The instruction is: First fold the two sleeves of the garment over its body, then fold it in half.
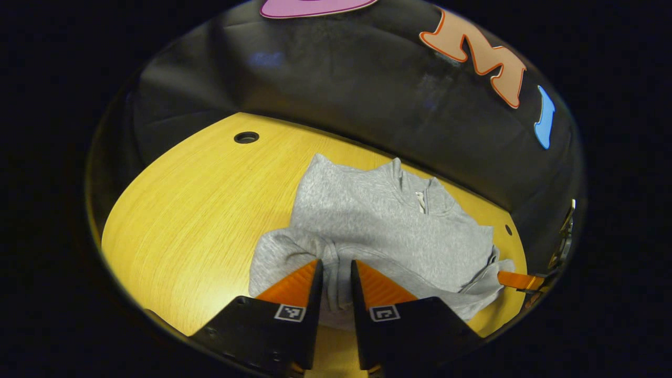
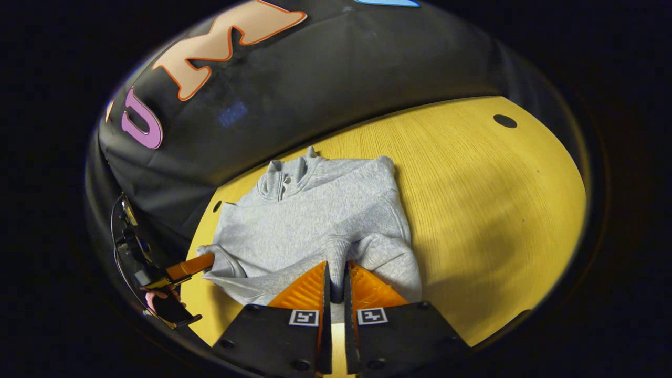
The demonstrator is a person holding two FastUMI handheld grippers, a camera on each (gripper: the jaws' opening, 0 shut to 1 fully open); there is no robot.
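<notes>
Both grippers, left [image 1: 335, 268] and right [image 2: 336, 270], nearly closed, each pinching the grey fleece pullover [image 1: 378, 226] cuff between its fingers, yellow wooden table [image 1: 199, 210] beneath.

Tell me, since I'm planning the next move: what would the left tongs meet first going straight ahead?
The grey sweater itself: the left tongs already pinch a fold of it, with its body and collar beyond.

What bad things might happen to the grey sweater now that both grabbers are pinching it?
1. The left gripper pinches a bunched fold of the grey sweater; thick fabric like that might slip out mid-lift.
2. The right gripper grips near the folded sleeve cuff, so lifting could drag that sleeve back open.
3. If one hand rises faster, the fold may land crooked on the wooden table.
</notes>
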